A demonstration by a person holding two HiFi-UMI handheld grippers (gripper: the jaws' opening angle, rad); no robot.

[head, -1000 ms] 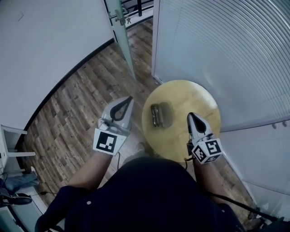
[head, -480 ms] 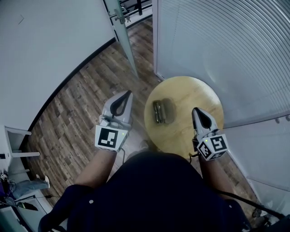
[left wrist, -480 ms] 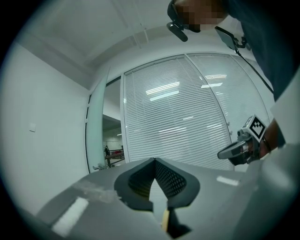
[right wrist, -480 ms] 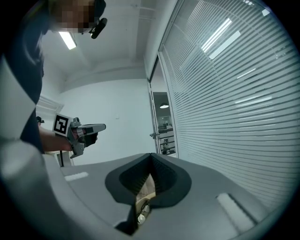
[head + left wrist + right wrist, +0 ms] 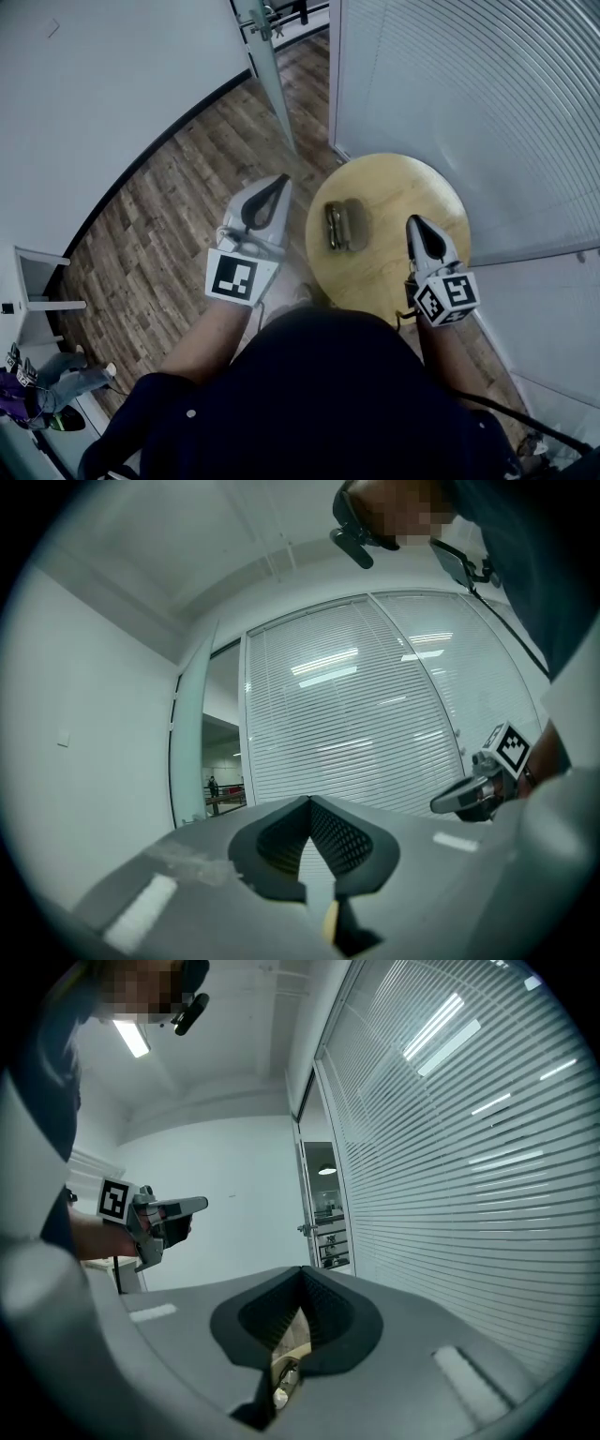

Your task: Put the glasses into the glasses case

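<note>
A small round wooden table (image 5: 394, 272) stands in front of me in the head view. Near its middle lies a grey-brown glasses case (image 5: 354, 225), with the folded glasses (image 5: 333, 226) along its left side; I cannot tell whether they lie inside it. My left gripper (image 5: 281, 180) hangs over the floor just left of the table, jaws shut and empty. My right gripper (image 5: 413, 220) hovers over the table's right part, a short way right of the case, also shut on nothing. Both gripper views point up at the room; the left gripper (image 5: 308, 801) and the right gripper (image 5: 301, 1269) each show closed jaws.
A glass wall with white blinds (image 5: 487, 103) curves close behind and to the right of the table. A door edge (image 5: 272, 75) stands at the back. Wood flooring (image 5: 159, 225) spreads to the left, where a white shelf (image 5: 37, 281) stands beside a white wall.
The head view has shifted slightly, so table and grippers sit a little further right. Both grippers stay shut and keep their places beside the case.
</note>
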